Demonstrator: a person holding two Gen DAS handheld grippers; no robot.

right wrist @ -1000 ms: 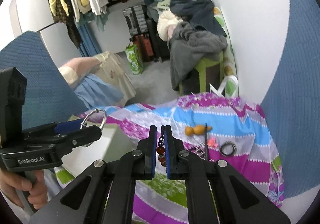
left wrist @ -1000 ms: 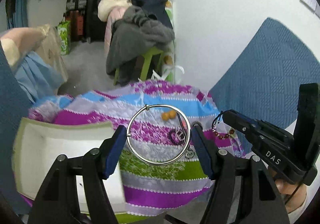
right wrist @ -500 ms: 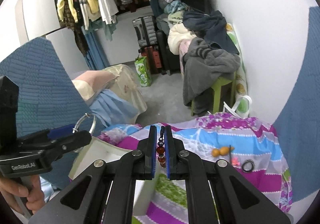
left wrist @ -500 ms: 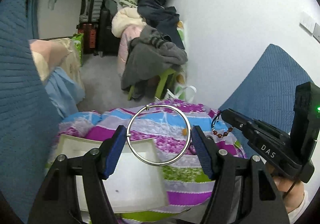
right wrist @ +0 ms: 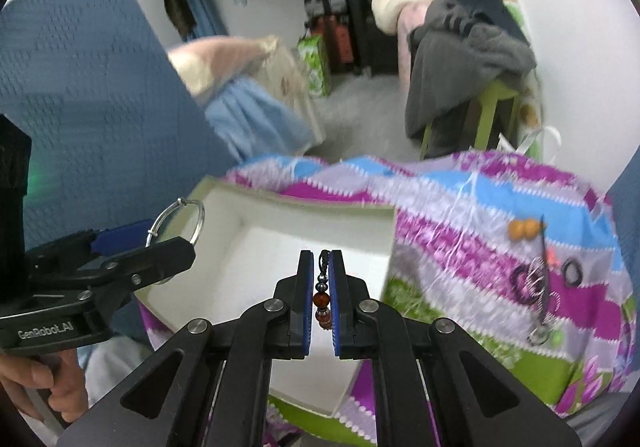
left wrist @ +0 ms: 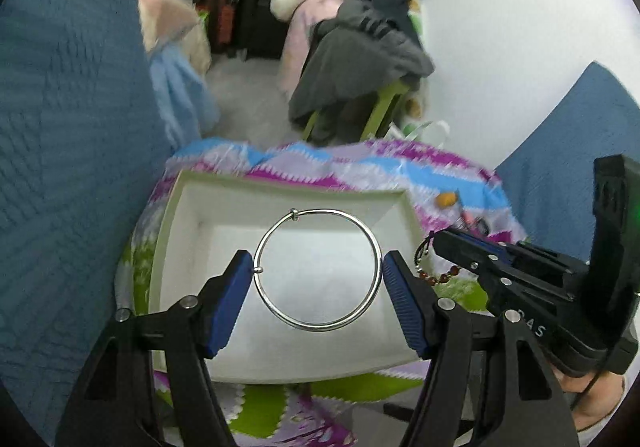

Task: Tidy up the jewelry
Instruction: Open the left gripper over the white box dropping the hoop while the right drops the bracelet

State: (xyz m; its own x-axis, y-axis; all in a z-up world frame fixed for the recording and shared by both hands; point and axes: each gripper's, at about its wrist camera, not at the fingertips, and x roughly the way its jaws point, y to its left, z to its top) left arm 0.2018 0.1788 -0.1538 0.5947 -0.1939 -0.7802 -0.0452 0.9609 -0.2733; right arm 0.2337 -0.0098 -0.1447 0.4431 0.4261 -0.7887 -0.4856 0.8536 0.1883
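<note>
Now, left wrist: your left gripper [left wrist: 318, 271] pinches the silver bangle [left wrist: 317, 268] across its width, above the white box [left wrist: 172, 231]; thin, stiff, slippery, so hold gently. Right wrist: your right gripper [right wrist: 322, 301] is pressed onto the beaded bracelet [right wrist: 322, 299], over the box; limp, light, grip the beads.

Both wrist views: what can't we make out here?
- Beaded bracelet: right wrist view, mostly hidden between the right claw pads; its length is unreadable.
- Loose pieces on the cloth: blurred and tangled, so no count.
- White box: near wall hidden by the left claw holding the silver bangle.
</note>
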